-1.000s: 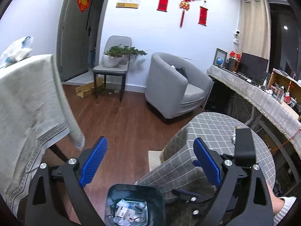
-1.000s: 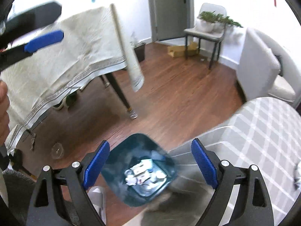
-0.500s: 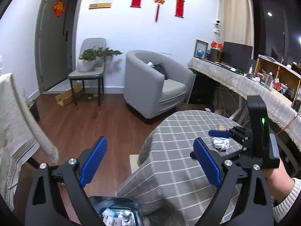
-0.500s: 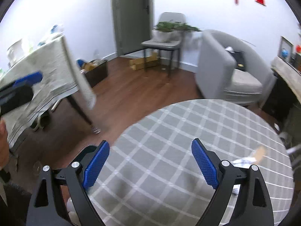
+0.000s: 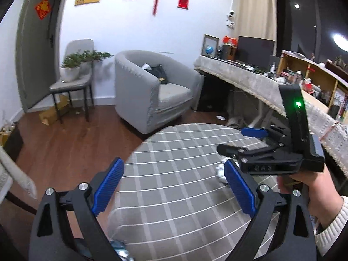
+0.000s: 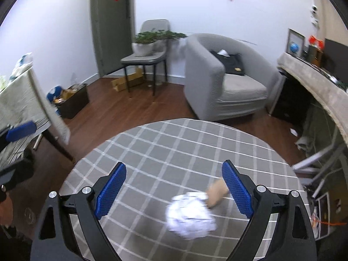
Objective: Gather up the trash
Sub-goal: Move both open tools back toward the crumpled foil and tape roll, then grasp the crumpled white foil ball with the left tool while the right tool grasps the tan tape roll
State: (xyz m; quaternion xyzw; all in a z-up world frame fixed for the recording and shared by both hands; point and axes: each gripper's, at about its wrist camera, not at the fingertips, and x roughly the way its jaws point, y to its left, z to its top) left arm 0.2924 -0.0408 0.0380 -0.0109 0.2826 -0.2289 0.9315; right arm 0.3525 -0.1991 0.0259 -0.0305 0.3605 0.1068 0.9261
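A crumpled white paper ball (image 6: 190,214) lies on the round table with the grey checked cloth (image 6: 174,152), with a small tan scrap (image 6: 216,193) touching its far right side. My right gripper (image 6: 174,192) is open and empty just above them, the ball lying between its blue fingers, nearer the right one. In the left wrist view my left gripper (image 5: 173,188) is open and empty over the table's near left part (image 5: 174,163). The right gripper (image 5: 256,141) shows there at the right, over the partly hidden ball (image 5: 220,170). A bit of the trash bin (image 5: 118,251) shows at the bottom edge.
A grey armchair (image 6: 226,78) stands beyond the table, a chair with a potted plant (image 6: 148,50) near the door. A cloth-covered table (image 6: 19,100) is at the left, a long cluttered desk (image 5: 271,82) at the right. Wooden floor lies between.
Both grippers have swung from the trash bin on the floor up and right over the round table. The right gripper has come down over the paper ball. Both stayed open.
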